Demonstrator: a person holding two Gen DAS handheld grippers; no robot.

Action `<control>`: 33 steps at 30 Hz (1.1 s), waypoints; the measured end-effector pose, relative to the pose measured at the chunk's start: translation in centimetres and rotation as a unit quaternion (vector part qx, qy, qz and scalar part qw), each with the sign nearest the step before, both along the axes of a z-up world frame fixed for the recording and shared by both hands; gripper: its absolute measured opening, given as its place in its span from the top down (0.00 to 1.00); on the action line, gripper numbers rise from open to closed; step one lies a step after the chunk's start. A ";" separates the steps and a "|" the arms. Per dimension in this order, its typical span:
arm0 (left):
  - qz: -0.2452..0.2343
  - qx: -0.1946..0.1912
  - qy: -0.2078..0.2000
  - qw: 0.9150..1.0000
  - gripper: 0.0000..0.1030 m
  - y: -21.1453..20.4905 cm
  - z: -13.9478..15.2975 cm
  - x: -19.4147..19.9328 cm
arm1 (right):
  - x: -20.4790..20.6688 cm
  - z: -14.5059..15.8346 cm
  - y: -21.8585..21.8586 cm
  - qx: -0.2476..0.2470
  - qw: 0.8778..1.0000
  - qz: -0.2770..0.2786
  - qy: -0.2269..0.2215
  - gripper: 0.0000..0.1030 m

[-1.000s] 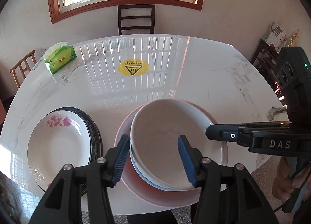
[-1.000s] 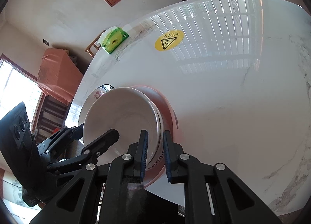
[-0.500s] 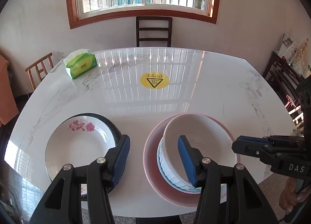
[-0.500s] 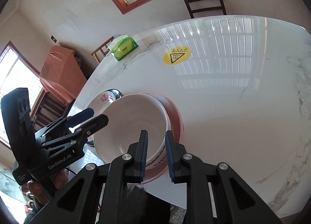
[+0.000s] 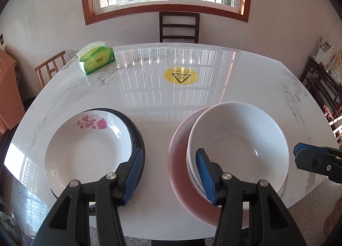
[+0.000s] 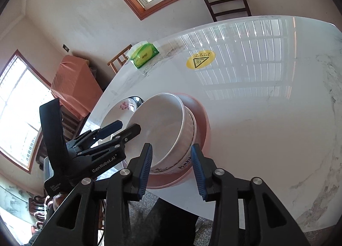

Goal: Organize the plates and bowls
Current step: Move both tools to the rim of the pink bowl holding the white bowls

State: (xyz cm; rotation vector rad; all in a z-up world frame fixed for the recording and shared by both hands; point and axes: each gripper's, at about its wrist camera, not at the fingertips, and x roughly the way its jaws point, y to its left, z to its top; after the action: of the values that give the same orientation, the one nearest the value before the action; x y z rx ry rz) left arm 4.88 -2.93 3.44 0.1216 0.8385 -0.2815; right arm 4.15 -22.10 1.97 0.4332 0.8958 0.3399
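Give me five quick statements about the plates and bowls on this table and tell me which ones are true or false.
1. The white bowl sits stacked on the pink plate. True.
2. The right claw is clamped shut on the white bowl's rim. False: it is open, its fingers on either side of the bowl's near edge.
3. The rose-patterned plate rests on a dark-rimmed plate. True.
4. The left claw holds the rose-patterned plate. False: it is open and holds nothing.
5. The green tissue pack lies inside the white bowl. False: it lies on the far side of the table.
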 end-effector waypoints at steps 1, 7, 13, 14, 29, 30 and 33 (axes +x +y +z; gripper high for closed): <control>0.001 0.000 -0.004 1.000 0.49 0.1 0.3 -0.1 | -0.1 0.0 -0.1 -0.001 1.000 -0.003 -0.005 0.63; 0.018 -0.043 -0.008 0.999 0.48 2.1 2.1 -1.0 | 0.0 -0.9 -1.8 0.006 0.999 -0.032 -0.002 0.63; 0.031 -0.043 0.049 0.997 0.47 3.4 1.8 -0.4 | -0.2 -1.2 -2.2 0.002 1.000 -0.031 0.006 0.63; 0.040 -0.040 0.060 0.997 0.47 3.6 1.8 -0.3 | -0.2 -1.2 -2.2 -0.004 1.000 -0.030 0.008 0.64; 0.059 -0.068 0.161 0.983 0.55 5.2 0.5 2.3 | 1.4 -1.2 -2.1 -0.047 0.997 -0.007 0.063 0.73; 0.060 -0.070 0.165 0.982 0.55 5.1 0.4 2.4 | 1.5 -1.4 -2.2 -0.048 0.997 -0.007 0.068 0.73; 0.053 -0.073 0.184 0.979 0.58 4.6 0.1 2.8 | 1.8 -1.6 -2.2 -0.053 0.996 -0.005 0.076 0.74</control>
State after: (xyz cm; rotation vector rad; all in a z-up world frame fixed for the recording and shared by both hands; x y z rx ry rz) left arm 7.72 1.71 3.49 -0.1171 1.1833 -0.2691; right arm 5.97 -24.27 0.37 0.3702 1.0553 0.2505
